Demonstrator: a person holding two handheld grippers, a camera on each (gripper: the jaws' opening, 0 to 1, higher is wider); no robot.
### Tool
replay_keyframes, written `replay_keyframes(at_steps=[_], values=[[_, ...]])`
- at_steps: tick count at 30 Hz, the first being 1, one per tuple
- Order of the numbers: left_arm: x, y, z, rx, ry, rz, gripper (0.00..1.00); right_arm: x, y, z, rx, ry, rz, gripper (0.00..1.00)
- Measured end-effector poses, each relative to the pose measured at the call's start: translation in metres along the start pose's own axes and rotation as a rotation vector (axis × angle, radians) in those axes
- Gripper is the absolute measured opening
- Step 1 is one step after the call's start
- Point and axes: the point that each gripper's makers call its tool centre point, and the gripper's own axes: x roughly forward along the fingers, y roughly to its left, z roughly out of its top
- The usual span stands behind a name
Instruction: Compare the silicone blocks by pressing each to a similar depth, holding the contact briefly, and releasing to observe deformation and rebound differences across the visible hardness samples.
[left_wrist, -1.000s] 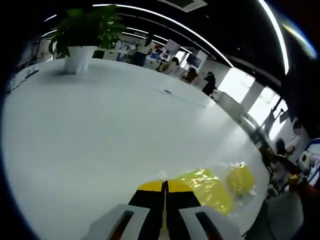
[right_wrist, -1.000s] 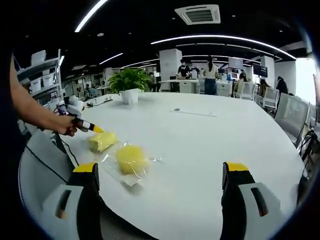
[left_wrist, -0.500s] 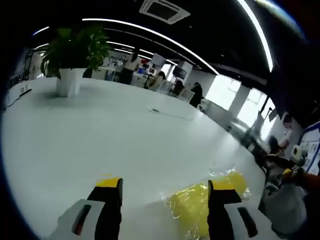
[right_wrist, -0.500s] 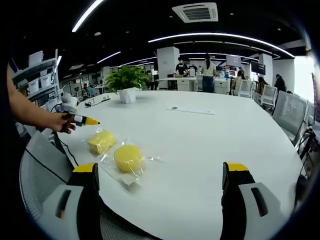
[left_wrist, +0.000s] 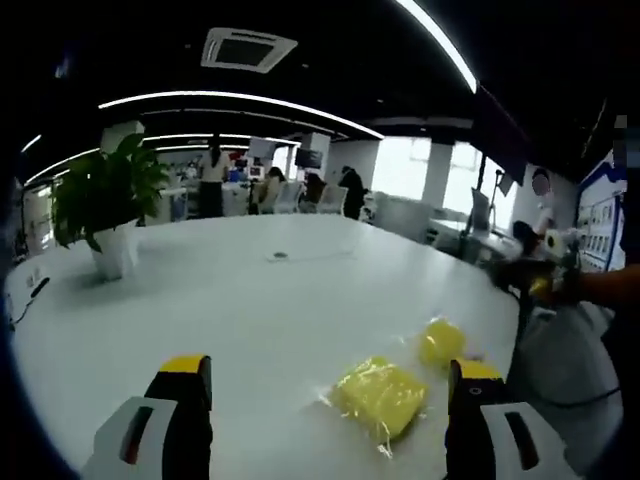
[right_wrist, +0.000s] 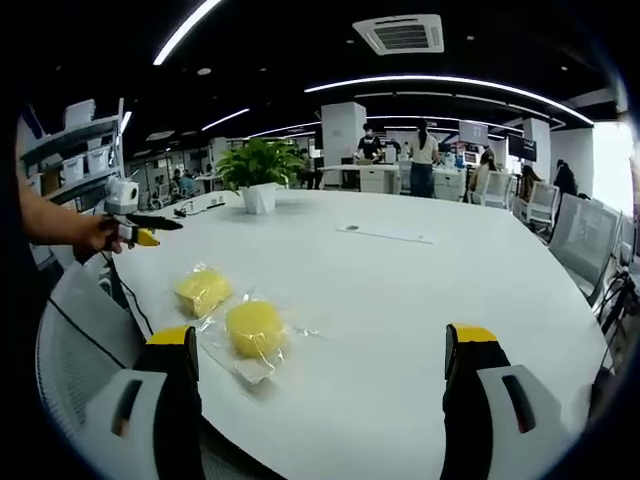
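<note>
Blocks: two yellow silicone pieces in clear plastic bags on round white table (right_wrist: 420, 300), lying side by side, not touching. Squarish yellow block (left_wrist: 380, 396) nearer left gripper (left_wrist: 330, 400); rounder yellow block (right_wrist: 253, 327) nearer right gripper (right_wrist: 320, 370). Both grippers w/ jaws spread wide, gripping nothing, off the blocks. Potted green plant (right_wrist: 258, 172) at table's far side.

Potted plant (right_wrist: 259, 172) on white table (right_wrist: 420, 300)
</note>
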Motion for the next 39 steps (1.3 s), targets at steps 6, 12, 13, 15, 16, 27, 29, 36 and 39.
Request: replay_keyframes(at_steps=[6,12,13,15,16,27,29,36,39], values=[[-0.023,-0.008,0.009,-0.052,-0.047,-0.013,1.0,0.003,-0.004,-0.011,-0.006,0.029,-0.011,0.96],[-0.036,-0.007,-0.003,-0.045,-0.022,0.005,1.0,0.005,-0.004,-0.013,0.006,0.038,-0.007,0.96],[-0.038,-0.007,-0.007,-0.053,-0.018,0.01,1.0,0.006,-0.003,-0.014,0.008,0.04,-0.003,0.96],[-0.041,-0.007,-0.012,-0.056,-0.01,0.022,1.0,0.006,-0.001,-0.015,0.005,0.042,0.001,0.96],[-0.042,-0.007,-0.015,-0.058,-0.003,0.026,1.0,0.007,0.0,-0.016,0.001,0.047,0.003,0.96],[-0.05,0.004,-0.031,-0.076,0.004,0.025,1.0,0.008,0.003,-0.016,0.005,0.051,0.017,0.96],[-0.05,0.006,-0.036,-0.072,0.022,0.029,1.0,0.007,0.005,-0.017,0.012,0.053,0.02,0.96],[-0.049,0.009,-0.04,-0.054,0.02,0.038,1.0,0.005,0.011,-0.021,0.016,0.066,0.035,0.96],[-0.047,0.007,-0.041,-0.057,0.029,0.037,1.0,0.005,0.013,-0.024,0.013,0.072,0.04,0.96]])
